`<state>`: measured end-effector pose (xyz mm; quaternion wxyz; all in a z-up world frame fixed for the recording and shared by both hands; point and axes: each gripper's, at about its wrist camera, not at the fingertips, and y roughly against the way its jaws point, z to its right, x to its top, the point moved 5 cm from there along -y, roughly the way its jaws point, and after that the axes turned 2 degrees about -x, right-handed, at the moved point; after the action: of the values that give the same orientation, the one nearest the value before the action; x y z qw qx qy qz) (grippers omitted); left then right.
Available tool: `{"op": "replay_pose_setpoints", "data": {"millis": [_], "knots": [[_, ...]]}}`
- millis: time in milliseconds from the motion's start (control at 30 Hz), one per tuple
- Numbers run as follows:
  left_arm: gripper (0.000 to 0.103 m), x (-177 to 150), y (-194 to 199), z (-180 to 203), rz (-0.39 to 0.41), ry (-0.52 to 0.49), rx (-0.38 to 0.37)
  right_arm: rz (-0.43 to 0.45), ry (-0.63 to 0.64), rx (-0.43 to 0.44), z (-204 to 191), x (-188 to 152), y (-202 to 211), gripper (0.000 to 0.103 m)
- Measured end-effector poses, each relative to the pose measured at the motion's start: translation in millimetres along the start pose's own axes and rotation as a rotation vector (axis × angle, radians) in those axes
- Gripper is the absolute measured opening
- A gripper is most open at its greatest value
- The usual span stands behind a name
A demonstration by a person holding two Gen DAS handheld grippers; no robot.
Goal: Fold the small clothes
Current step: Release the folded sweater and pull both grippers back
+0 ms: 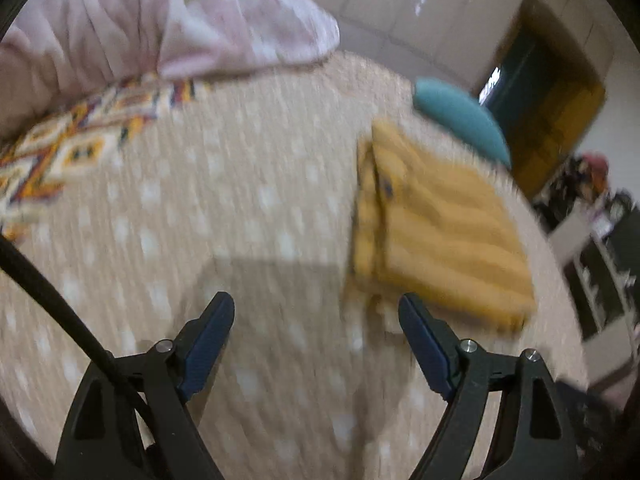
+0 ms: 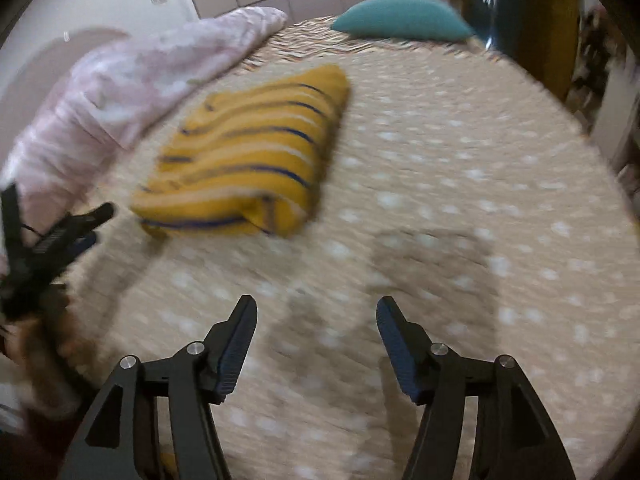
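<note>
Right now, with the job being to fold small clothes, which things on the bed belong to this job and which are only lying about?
Belong to the job:
- folded yellow garment with dark blue stripes
- left gripper, open, holding nothing
- right gripper, open, holding nothing

Only lying about:
- teal cushion
- crumpled pale pink quilt
- multicoloured patterned cloth
- beige dotted bedspread

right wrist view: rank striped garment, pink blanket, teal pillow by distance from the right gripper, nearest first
From the right gripper:
1. Striped garment, folded, ahead and left on the bed.
2. Pink blanket, bunched at the left edge, past the garment.
3. Teal pillow, at the far end of the bed.
</note>
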<state>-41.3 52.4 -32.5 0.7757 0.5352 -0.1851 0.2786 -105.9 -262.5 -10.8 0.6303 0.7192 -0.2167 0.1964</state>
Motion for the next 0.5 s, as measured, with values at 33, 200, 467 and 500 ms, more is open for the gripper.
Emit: {"op": "replay_pose_setpoints", "data": {"millis": [33, 200, 467, 500], "knots": [[0.083, -12.4, -2.6, 4.9, -0.027, -0.03, 0.026, 0.011, 0.032, -0.053, -0.6, -5.0, -1.1, 0.067], [0.097, -39.9, -7.8, 33.8, -0.062, -0.225, 0.186, -0.02, 0.081, -0.152, 12.6, -26.6, -20.2, 0.072], [0.103, -43.9, -18.5, 42.2, -0.078, -0.206, 0.286, 0.021, -0.002, -0.043, 36.9, -31.0, -21.6, 0.091], [0.103, -43.2, -19.3, 42.7, -0.08, -0.208, 0.297, 0.024, -0.001, -0.032, 35.1, -33.3, -21.8, 0.098]]}}
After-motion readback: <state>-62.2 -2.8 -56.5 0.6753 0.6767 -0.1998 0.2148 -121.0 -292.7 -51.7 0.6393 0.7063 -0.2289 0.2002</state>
